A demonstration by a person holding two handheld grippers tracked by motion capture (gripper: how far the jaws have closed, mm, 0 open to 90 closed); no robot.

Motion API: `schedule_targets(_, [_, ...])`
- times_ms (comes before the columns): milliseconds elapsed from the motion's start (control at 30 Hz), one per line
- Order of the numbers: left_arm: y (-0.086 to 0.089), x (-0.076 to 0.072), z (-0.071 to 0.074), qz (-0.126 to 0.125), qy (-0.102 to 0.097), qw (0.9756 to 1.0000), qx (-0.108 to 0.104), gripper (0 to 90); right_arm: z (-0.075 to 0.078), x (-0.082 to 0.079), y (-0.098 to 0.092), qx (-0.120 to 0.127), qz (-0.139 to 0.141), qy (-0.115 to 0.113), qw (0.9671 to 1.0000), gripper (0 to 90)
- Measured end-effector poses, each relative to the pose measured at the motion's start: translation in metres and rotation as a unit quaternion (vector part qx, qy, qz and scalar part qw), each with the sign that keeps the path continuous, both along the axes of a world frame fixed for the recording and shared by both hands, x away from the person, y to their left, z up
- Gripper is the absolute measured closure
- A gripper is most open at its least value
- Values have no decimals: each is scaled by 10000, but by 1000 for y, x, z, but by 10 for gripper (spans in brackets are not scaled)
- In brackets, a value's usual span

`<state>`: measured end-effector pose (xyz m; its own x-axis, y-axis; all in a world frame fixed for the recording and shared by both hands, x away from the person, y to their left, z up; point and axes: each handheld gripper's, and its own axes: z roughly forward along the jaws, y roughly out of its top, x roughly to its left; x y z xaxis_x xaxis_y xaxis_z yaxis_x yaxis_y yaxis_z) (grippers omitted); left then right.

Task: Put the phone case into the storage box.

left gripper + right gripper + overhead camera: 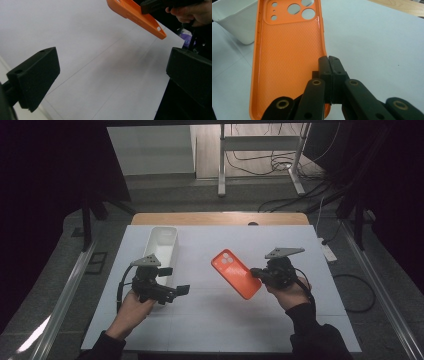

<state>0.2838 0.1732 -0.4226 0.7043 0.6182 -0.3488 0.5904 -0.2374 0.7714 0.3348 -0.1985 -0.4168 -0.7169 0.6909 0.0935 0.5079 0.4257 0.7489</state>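
Right now the right hand-held gripper (259,272) is clenched on the long edge of the orange phone case (236,273), near its lower end; in the right gripper view the two black pads (329,72) sit pressed together over the case's side wall. Case hangs out to the left of that gripper, above the white surface (210,320), tilted, camera cut-outs at the far upper-left end. Inner dimpled face shows in the right gripper view (287,62), so the open side faces that camera. Whether the low end of the case touches the surface, cannot tell.

Left hand-held gripper (175,281) is released, jaws wide apart, nothing between them, pointing right toward the case but well apart from it. From the left gripper view the case (135,15) is at the top, cut off by the frame edge, with the person's fingers (190,12) beside it.

White tray (161,247) stands just behind the left gripper, near the surface's left side; its near end is covered by the gripper body. In the right gripper view only a corner of it (234,22) is seen. Lower corner of the case is blocked by the right gripper's linkage.
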Motion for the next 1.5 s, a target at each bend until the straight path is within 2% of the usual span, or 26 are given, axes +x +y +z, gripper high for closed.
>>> schedule_targets(433, [-12, 13, 1, -136, 142, 9995, -250, 0, 3, -3, 4, 24, 32, -79, 10000, 892])
schedule_targets(500, [-14, 15, 0, -117, 208, 9991, -363, 0, 4, -3, 5, 24, 60, -98, 9999, 892])
schedule_targets(633, [-17, 19, 0, -140, 267, 9985, -453, 0, 4, -4, 7, 27, 70, -122, 9999, 892])
schedule_targets(967, [-31, 27, -3, -202, 459, 9972, -554, 0, 6, -7, 12, 40, 118, -209, 9997, 893])
schedule_targets(1133, [-36, 29, -5, -228, 493, 9967, -594, 0, 6, -9, 15, 37, 137, -229, 9996, 892])
schedule_targets(1500, [-51, 36, -11, -319, 718, 9940, -757, 0, 6, -12, 20, 58, 199, -285, 9994, 892])
